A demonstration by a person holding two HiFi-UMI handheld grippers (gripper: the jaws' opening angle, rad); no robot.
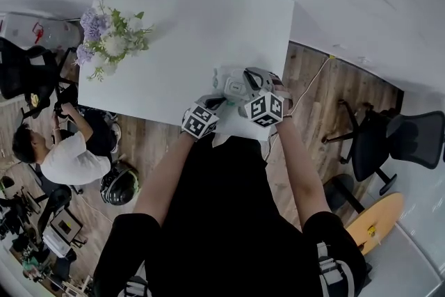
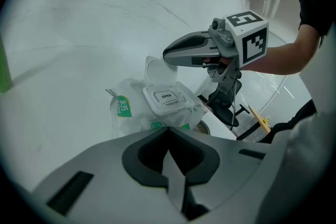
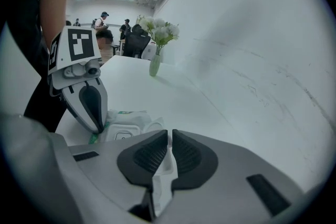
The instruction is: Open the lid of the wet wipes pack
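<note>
While both grippers sit low at the near edge of the white table (image 1: 208, 17), a vase of flowers (image 1: 110, 35) stands well off to the far left of the left gripper (image 2: 169, 131).

Left gripper: jaws together, no gap between the pads. Tip rests on the near, green-printed edge of the wet wipes pack (image 2: 128, 112). Cannot tell whether any film is nipped there.

Pack: lies on the table just ahead of the left gripper's tip, between the two grippers, its film crumpled.

Lid (image 2: 157, 68): stands raised on the side of the pack away from the left gripper, tilted back. Below it is a white frame with a label reading "OPEN" (image 2: 166, 96).

Right gripper (image 3: 169, 136): points across from the left gripper's right, tip at the lid's top edge. Jaws narrow and pinched on the lid; white plastic shows in the slit between the pads.

Right of the right gripper, off the table: a black office chair (image 1: 389, 142) on wood floor.
</note>
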